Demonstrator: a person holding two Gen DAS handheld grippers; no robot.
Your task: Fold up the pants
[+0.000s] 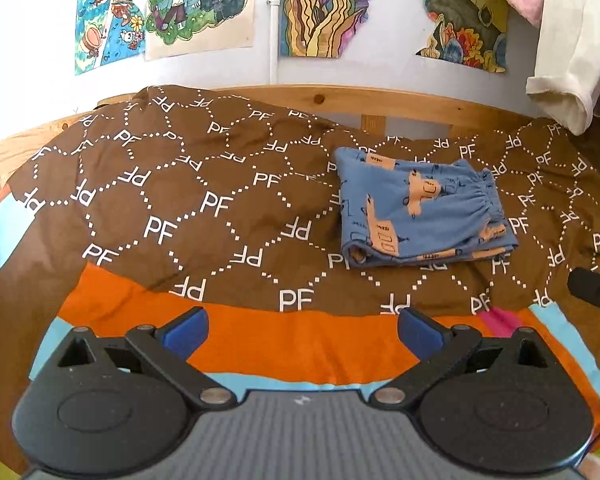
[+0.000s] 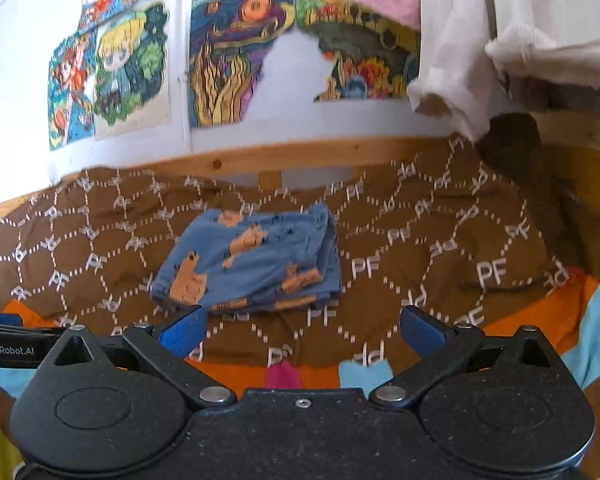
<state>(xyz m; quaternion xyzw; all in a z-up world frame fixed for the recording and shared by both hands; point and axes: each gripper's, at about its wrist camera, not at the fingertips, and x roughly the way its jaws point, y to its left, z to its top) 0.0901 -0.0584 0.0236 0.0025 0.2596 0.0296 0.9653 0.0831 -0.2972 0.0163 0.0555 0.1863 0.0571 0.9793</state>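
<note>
The blue pants (image 1: 422, 216) are seen lying folded on the brown bedspread (image 1: 172, 200) toward its far edge, both the left gripper (image 1: 302, 330) and right gripper (image 2: 300, 330) spread and empty, so folding is judged finished and only withdrawal remains

Little blue pants (image 1: 424, 212) with orange animal prints, already folded into a compact rectangle, lying flat right of center, elastic waistband bunched on the right side.

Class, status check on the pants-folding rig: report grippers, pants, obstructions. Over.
Left gripper open, empty. Right gripper open, empty. Blue pants lie folded on brown bedspread, clear of both. Nothing blocking.
</note>
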